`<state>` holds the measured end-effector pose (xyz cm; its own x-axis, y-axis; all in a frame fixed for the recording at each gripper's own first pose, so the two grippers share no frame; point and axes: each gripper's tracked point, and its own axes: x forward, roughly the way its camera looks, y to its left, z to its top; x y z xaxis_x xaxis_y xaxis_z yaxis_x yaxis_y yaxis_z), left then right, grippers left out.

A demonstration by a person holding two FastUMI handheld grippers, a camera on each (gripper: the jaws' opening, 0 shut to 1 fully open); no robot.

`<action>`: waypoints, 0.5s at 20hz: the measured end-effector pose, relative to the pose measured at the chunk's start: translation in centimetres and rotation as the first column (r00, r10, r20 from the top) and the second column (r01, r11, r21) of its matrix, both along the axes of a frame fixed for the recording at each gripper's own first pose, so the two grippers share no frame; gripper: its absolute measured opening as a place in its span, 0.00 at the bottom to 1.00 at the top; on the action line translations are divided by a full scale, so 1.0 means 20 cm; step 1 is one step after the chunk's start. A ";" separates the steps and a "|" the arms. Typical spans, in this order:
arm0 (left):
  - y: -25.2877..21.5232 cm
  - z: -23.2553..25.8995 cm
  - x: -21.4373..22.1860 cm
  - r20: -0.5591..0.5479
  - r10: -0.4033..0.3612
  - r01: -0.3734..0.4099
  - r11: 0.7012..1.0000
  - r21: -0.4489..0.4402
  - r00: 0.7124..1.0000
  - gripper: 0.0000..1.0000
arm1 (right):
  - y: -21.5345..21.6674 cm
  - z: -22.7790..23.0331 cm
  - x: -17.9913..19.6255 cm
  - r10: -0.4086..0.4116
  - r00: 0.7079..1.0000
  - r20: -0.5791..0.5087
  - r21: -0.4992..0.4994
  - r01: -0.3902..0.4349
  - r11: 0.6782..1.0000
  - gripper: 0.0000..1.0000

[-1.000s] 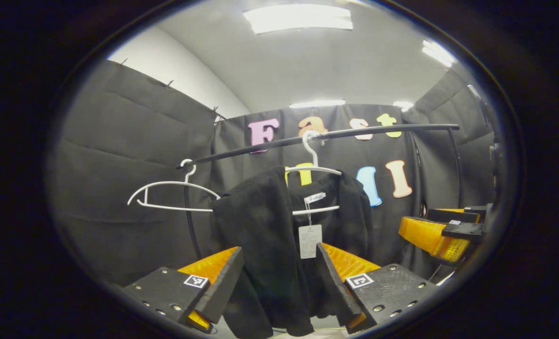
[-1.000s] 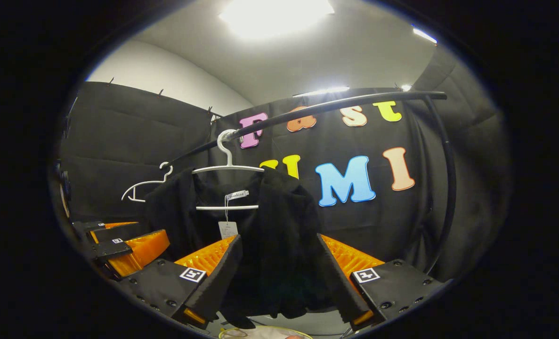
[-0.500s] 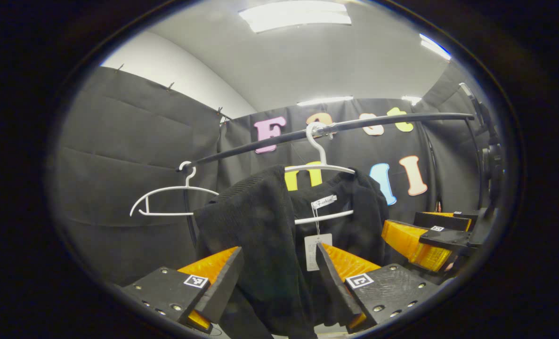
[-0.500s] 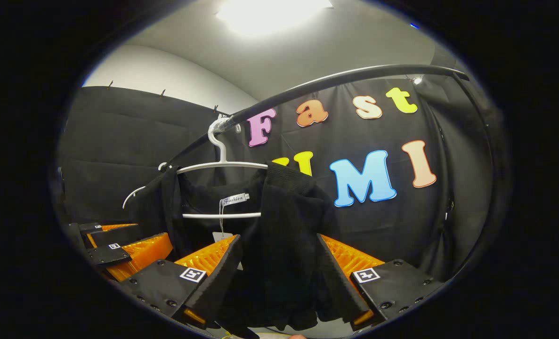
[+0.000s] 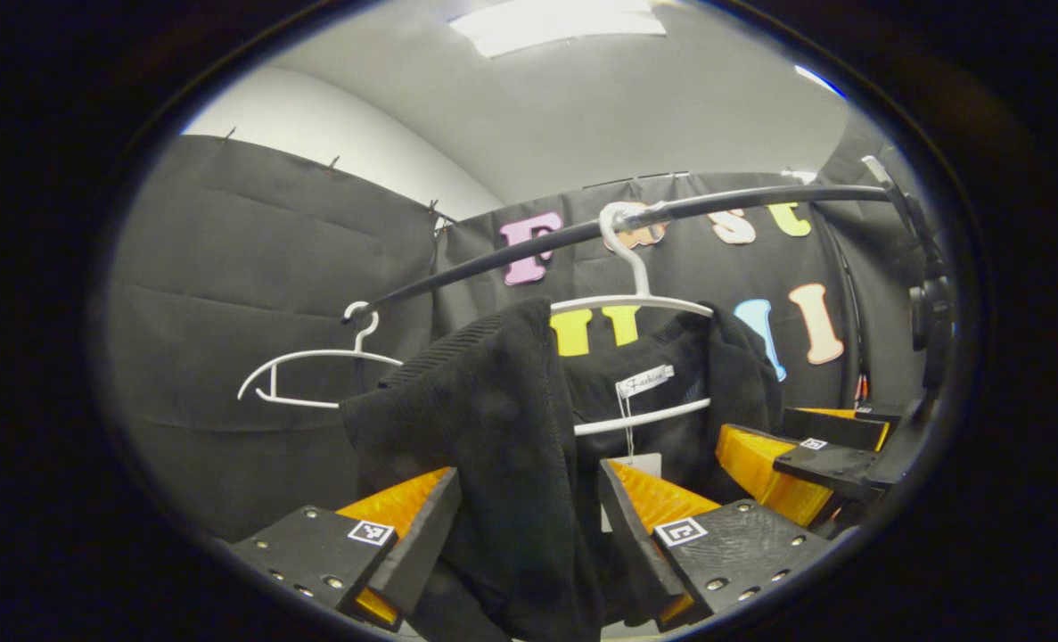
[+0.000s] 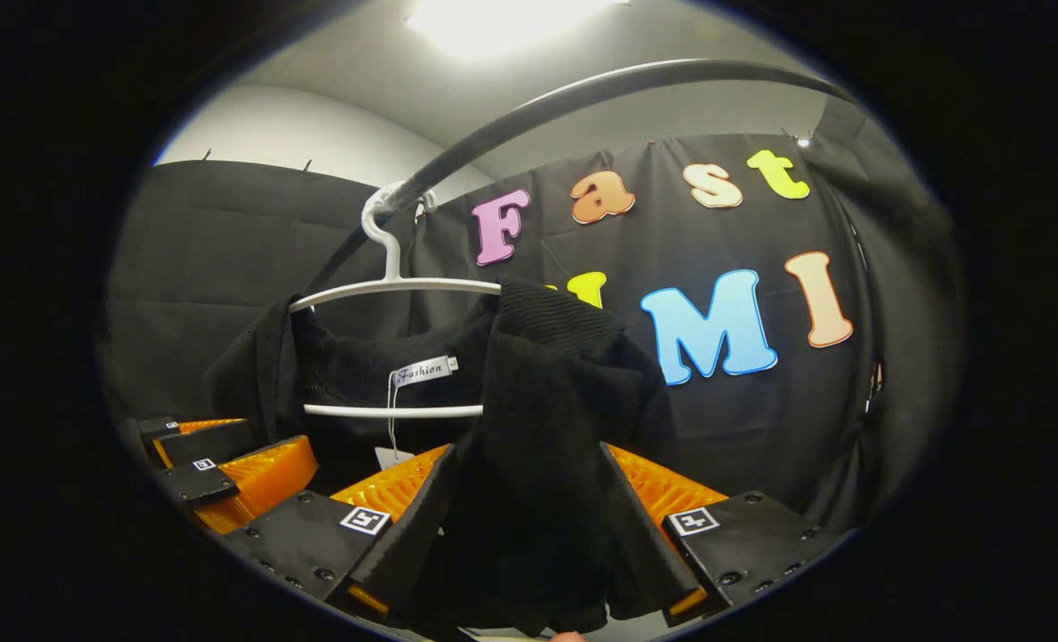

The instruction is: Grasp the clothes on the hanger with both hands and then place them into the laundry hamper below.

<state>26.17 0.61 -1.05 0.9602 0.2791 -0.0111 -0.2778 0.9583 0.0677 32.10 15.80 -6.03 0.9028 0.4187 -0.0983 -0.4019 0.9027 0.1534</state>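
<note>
A black knit garment [image 5: 484, 401] hangs on a white hanger [image 5: 635, 303] hooked over a black rail [image 5: 742, 198]. My left gripper [image 5: 529, 481] is open, and one shoulder and sleeve of the garment hang between its orange-and-black fingers [image 5: 635, 517]. In the right gripper view the garment's other shoulder [image 6: 564, 374] drapes between the fingers of my open right gripper [image 6: 527, 459], beside the hanger [image 6: 395, 285]. Each gripper also appears in the other's view, the right one [image 5: 787, 455] and the left one [image 6: 225, 464], close to the garment's sides. A paper tag [image 6: 422, 370] dangles at the collar.
An empty white hanger [image 5: 306, 357] hangs farther left on the same rail [image 6: 582, 89]. The rail's upright post [image 5: 858, 294] stands at the right. Black cloth walls close in behind and to the left.
Both grippers have come closer to the garment and a little higher, so its shoulders now sit deeper between the fingers. The fingers of both stay equally wide apart.
</note>
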 end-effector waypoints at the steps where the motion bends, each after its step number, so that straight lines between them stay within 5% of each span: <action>1: 0.01 -0.01 0.00 -0.002 0.010 -0.010 1.000 0.000 1.000 0.93 | 0.02 -0.01 0.02 0.001 1.000 -0.006 0.001 -0.001 1.000 0.97; 5: 0.05 -0.01 0.03 -0.005 0.057 -0.057 0.998 0.018 0.998 0.93 | 0.02 -0.06 0.11 -0.040 0.999 -0.033 -0.006 0.040 0.999 0.97; 9: 0.08 -0.05 0.05 -0.025 0.112 -0.110 0.993 0.050 0.993 0.77 | 0.05 -0.08 0.16 -0.052 0.997 -0.058 0.023 0.054 0.998 0.96; 10: 0.11 -0.06 0.05 -0.027 0.142 -0.140 0.988 0.063 0.989 0.73 | 0.05 -0.09 0.18 -0.054 0.996 -0.065 0.020 0.056 0.998 0.88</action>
